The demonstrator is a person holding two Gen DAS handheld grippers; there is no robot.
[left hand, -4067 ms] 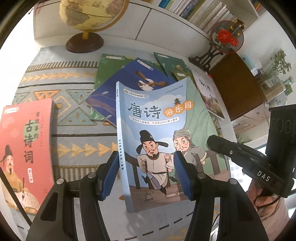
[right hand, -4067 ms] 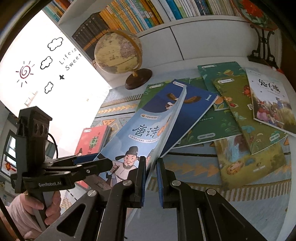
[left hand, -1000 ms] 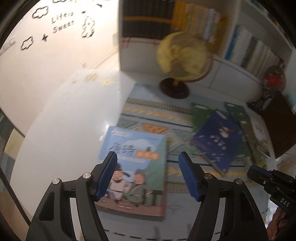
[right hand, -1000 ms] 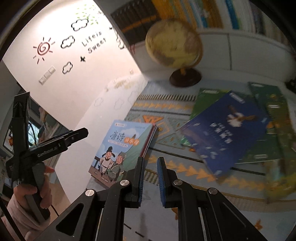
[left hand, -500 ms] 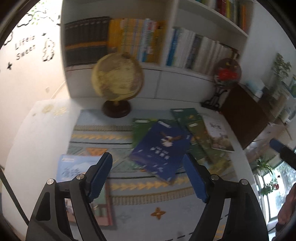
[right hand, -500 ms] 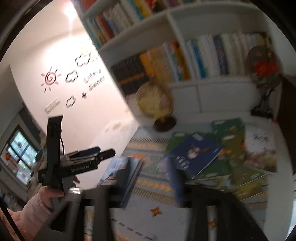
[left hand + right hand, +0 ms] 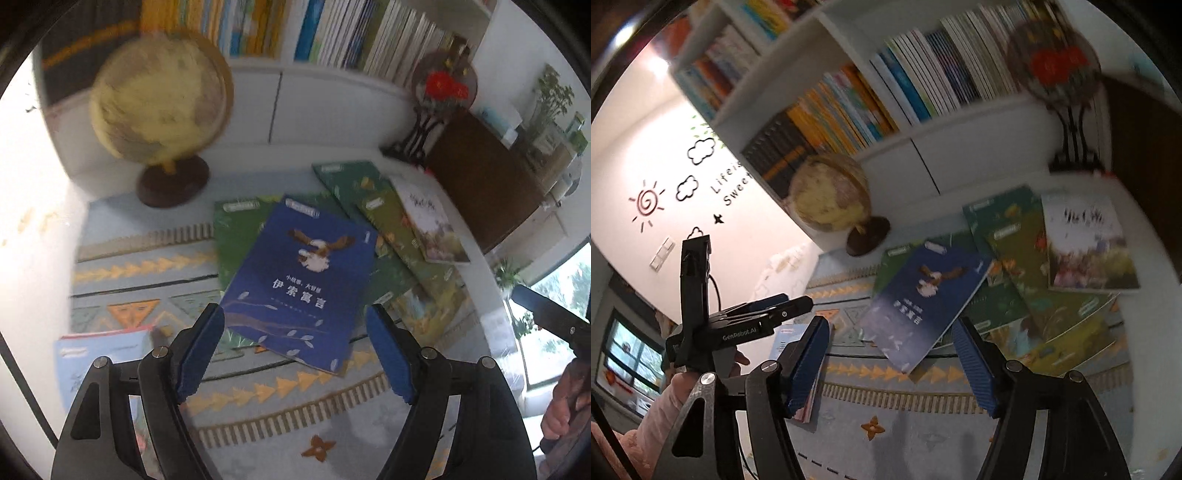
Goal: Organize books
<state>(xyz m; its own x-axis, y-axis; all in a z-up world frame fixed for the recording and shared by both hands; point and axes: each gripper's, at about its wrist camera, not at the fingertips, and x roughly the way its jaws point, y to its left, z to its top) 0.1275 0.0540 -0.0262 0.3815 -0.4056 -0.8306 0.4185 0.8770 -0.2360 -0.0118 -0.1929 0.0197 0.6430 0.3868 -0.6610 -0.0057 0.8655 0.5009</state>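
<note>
Patterned cloth (image 7: 155, 266) covers the table under a bookshelf and globe (image 7: 159, 99), and on it the blue book (image 7: 303, 280) lies tilted atop the green ones (image 7: 236, 236). We hold the left gripper (image 7: 295, 354) spread and empty, the book's near corner just ahead between its fingers; the right gripper (image 7: 892, 362) is opening, nothing in it. Pinching only that corner could drag the green books beneath askew (thin covers slide easily).

The top book (image 7: 295, 280) is dark blue with a brown and white bird and pale leaves. Green books (image 7: 240, 236) peek out under it. The mat (image 7: 147, 266) is light blue with yellow arrows and orange triangles. The globe (image 7: 159, 99) is yellow on a brown foot
</note>
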